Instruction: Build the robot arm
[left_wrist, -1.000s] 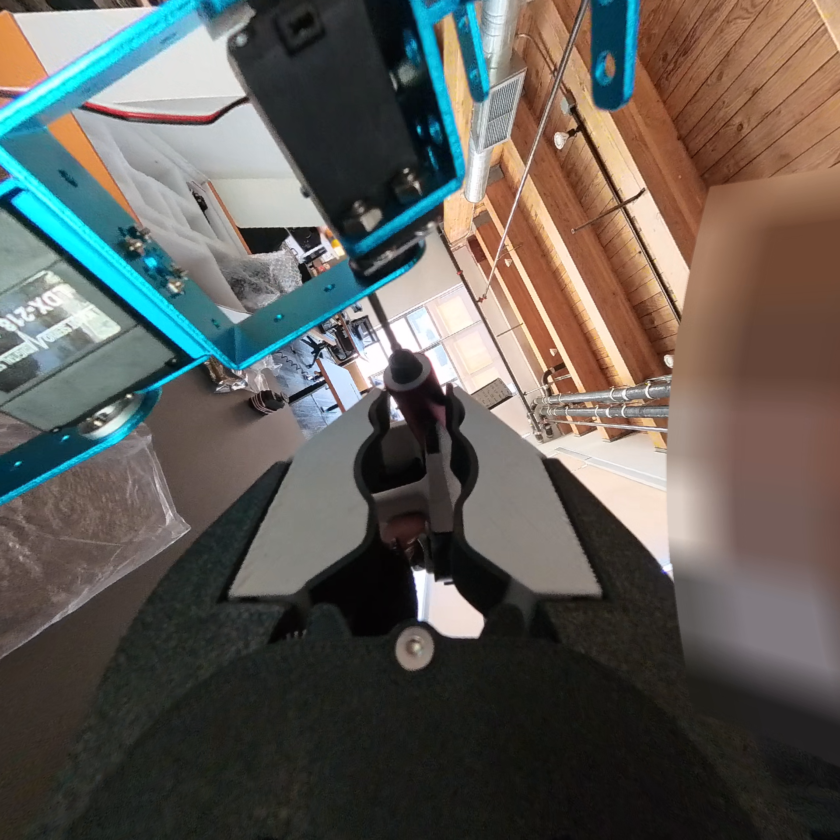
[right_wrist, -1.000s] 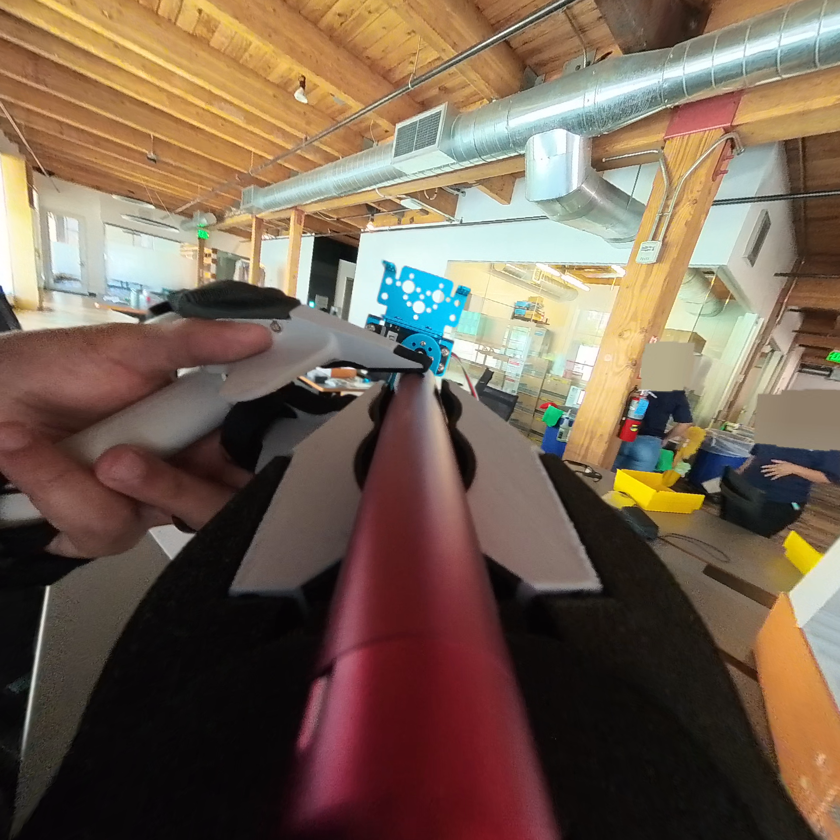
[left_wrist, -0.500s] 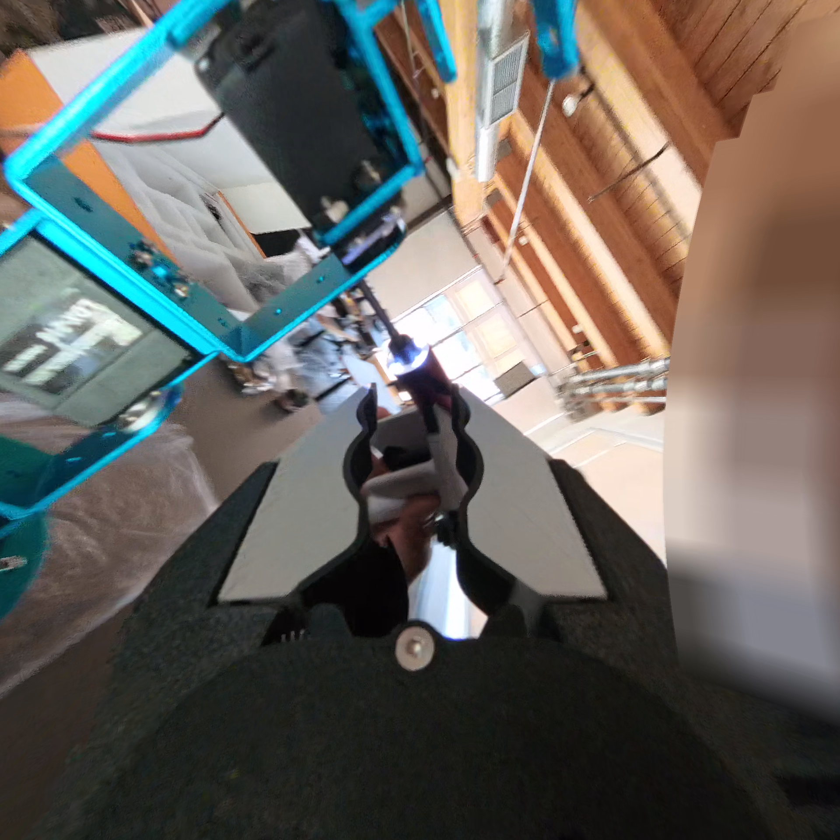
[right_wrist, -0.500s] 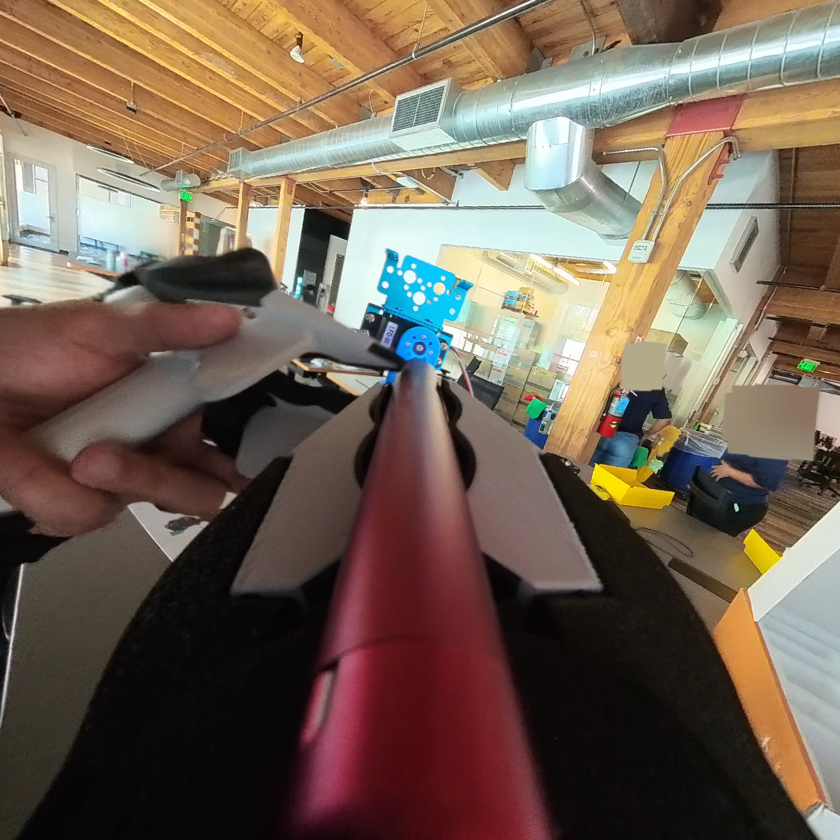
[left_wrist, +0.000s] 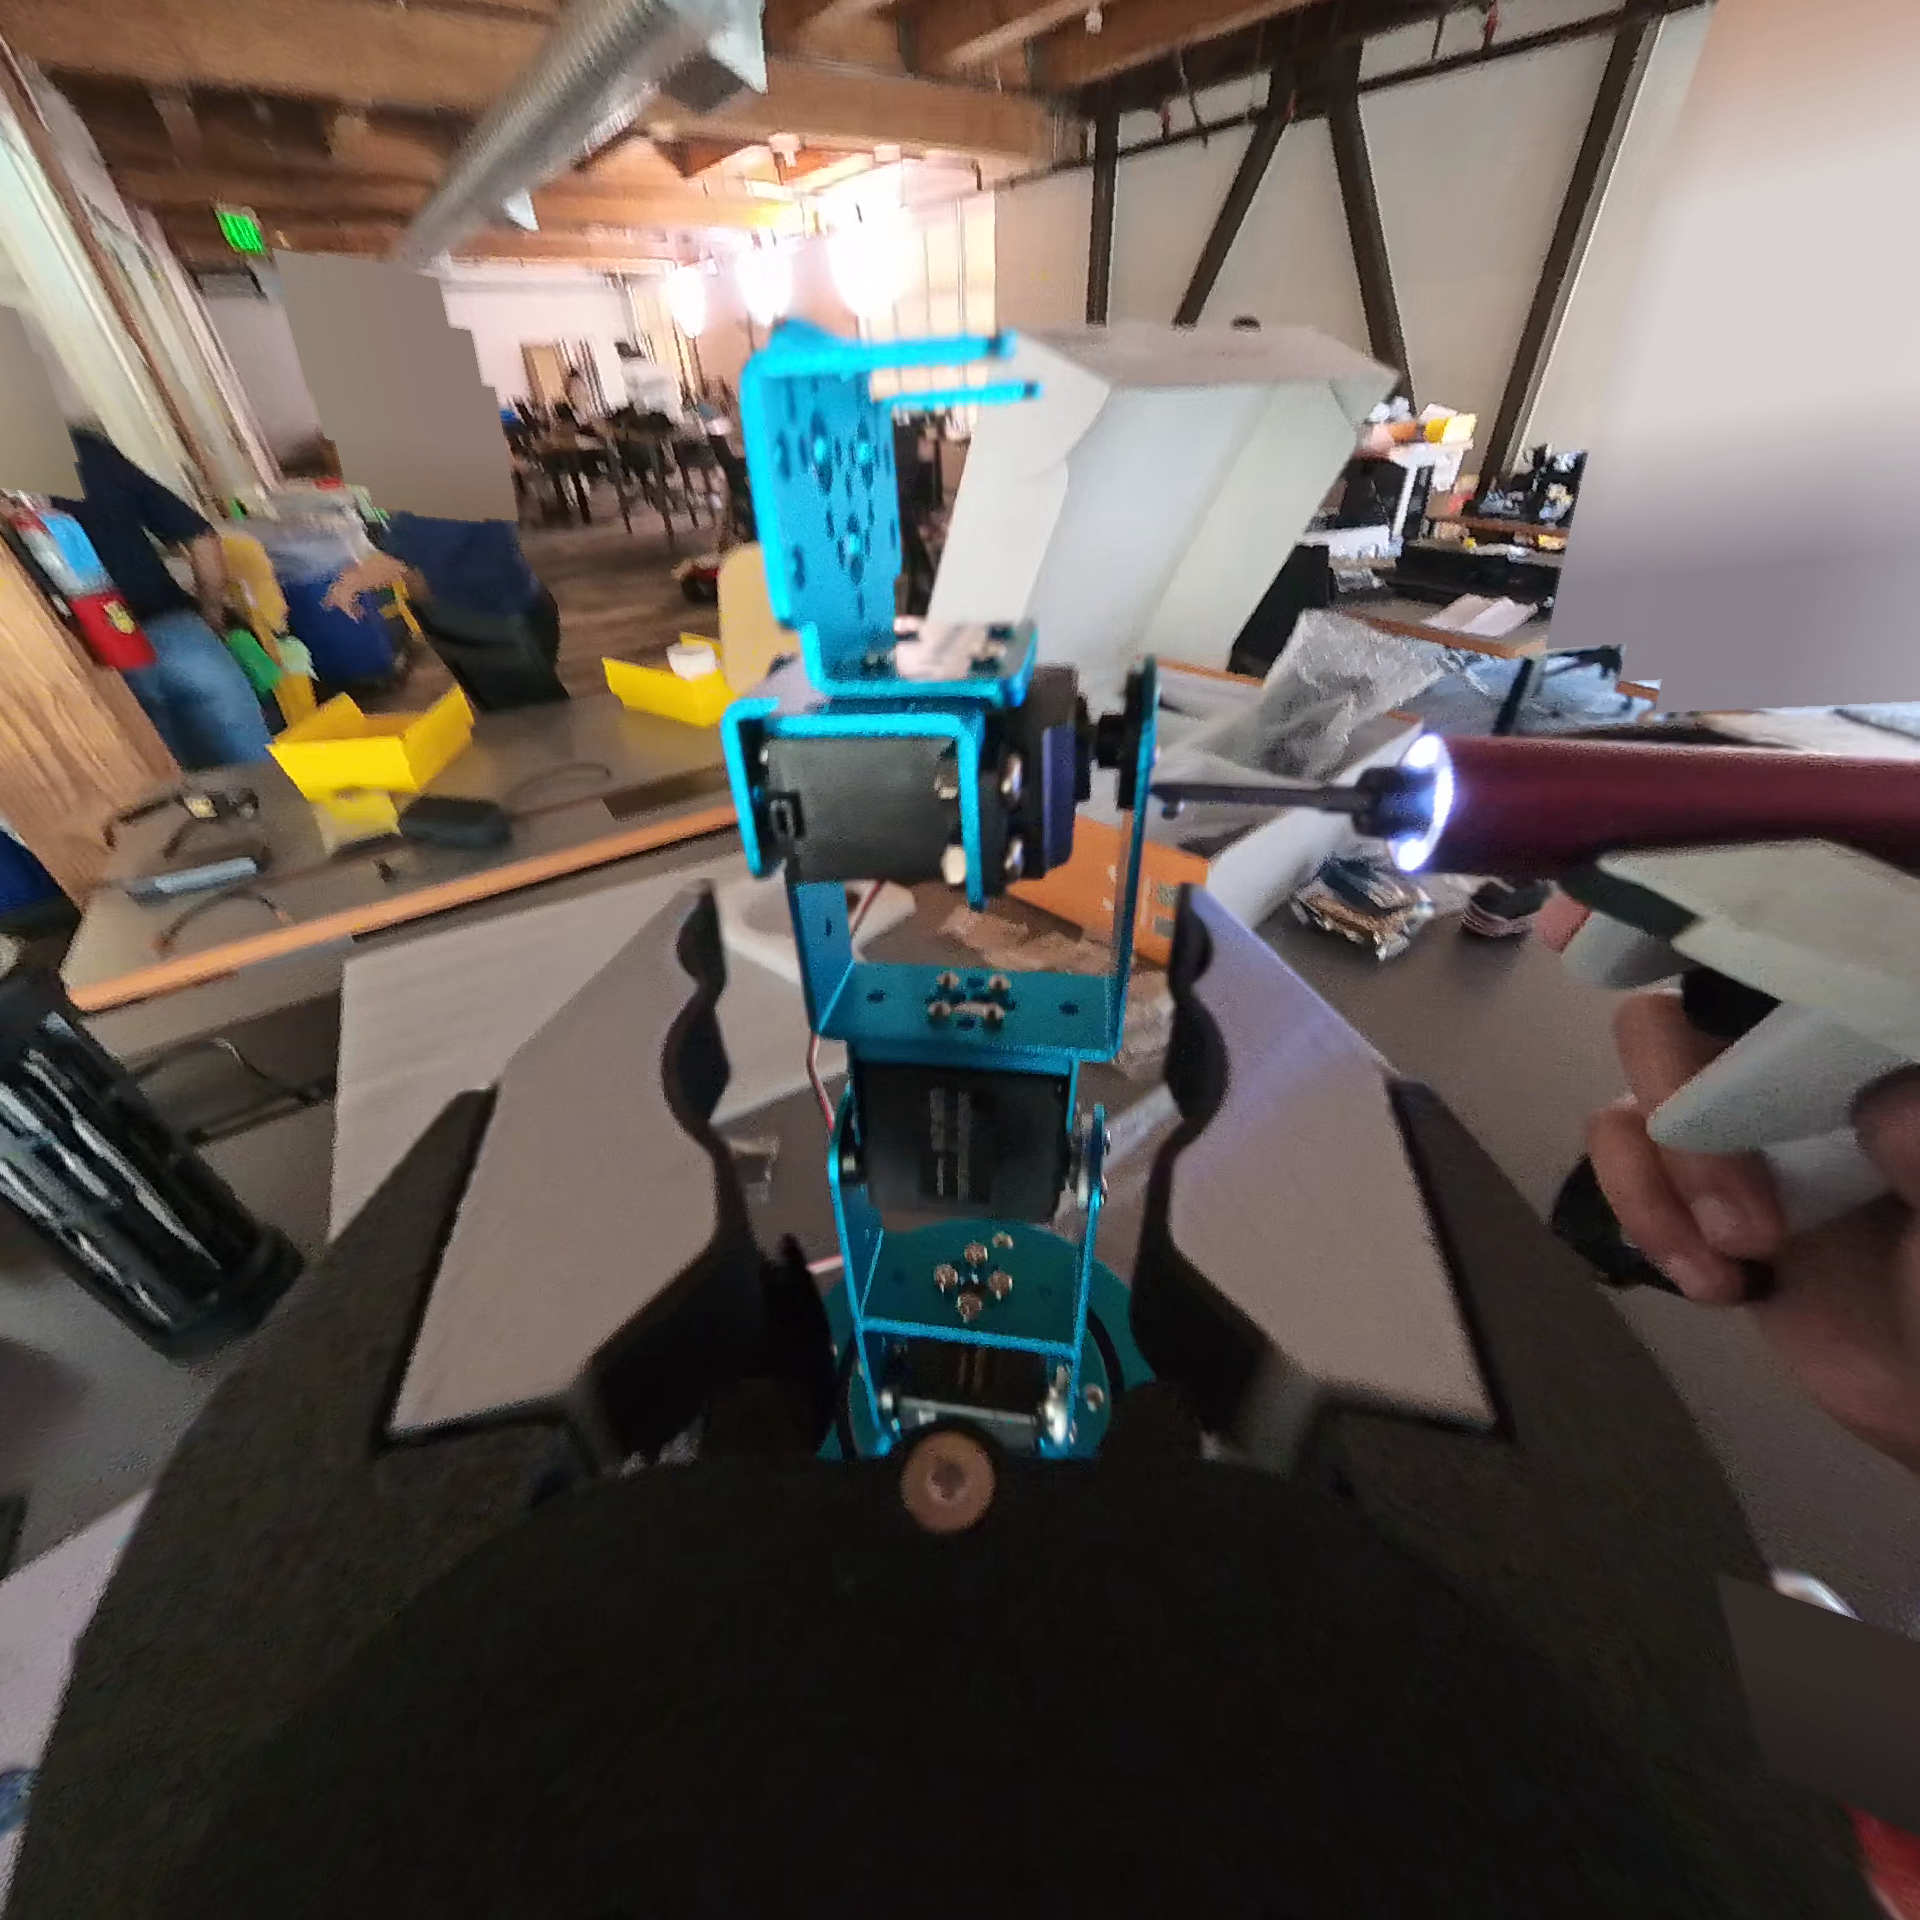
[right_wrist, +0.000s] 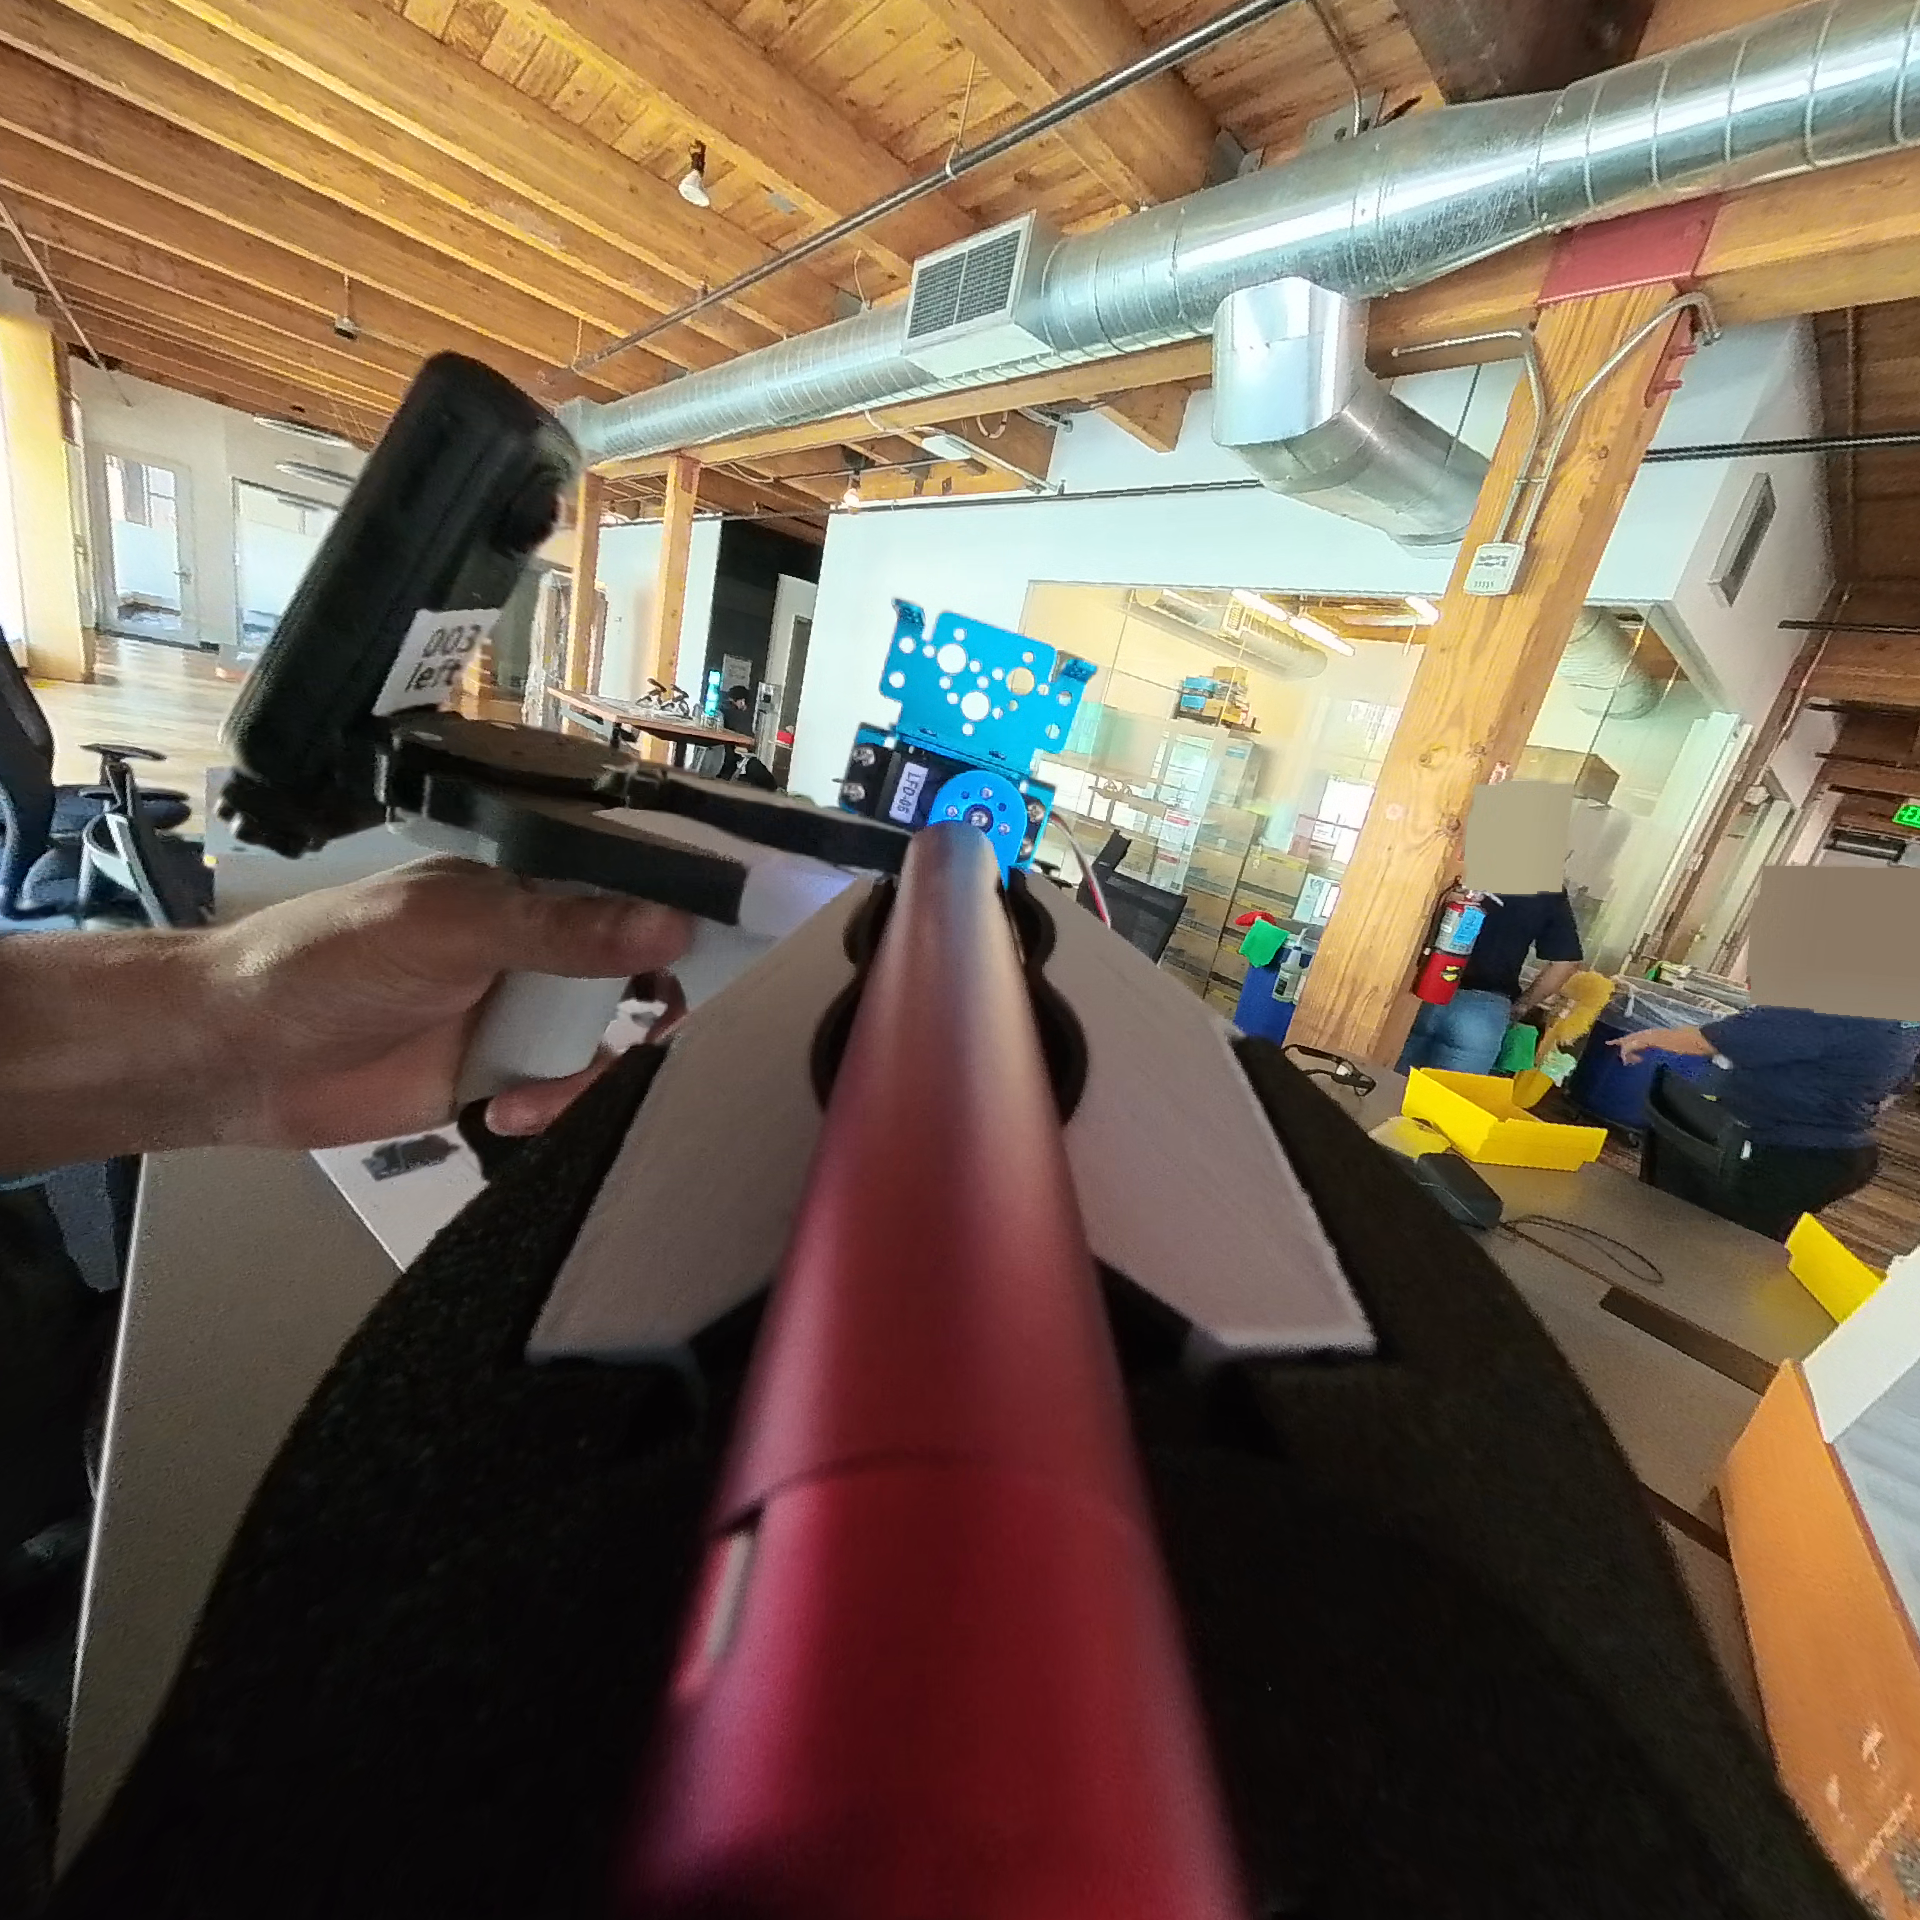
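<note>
Left claw (left_wrist: 940, 1039) spread wide, blue servo bracket assy (left_wrist: 935, 935) standing between its fingers, not gripped; looks rigid metal, light, top-heavy; best held low by base. Right claw (right_wrist: 951, 914) clamps red powered screwdriver (right_wrist: 935, 1299), bit pointing at assy's side horn.

The left gripper (left_wrist: 940, 997), clamped and aimed at the ceiling earlier, now gapes level around the upright blue servo bracket (left_wrist: 935, 831); the red screwdriver (left_wrist: 1621, 800) approaches from the right.
</note>
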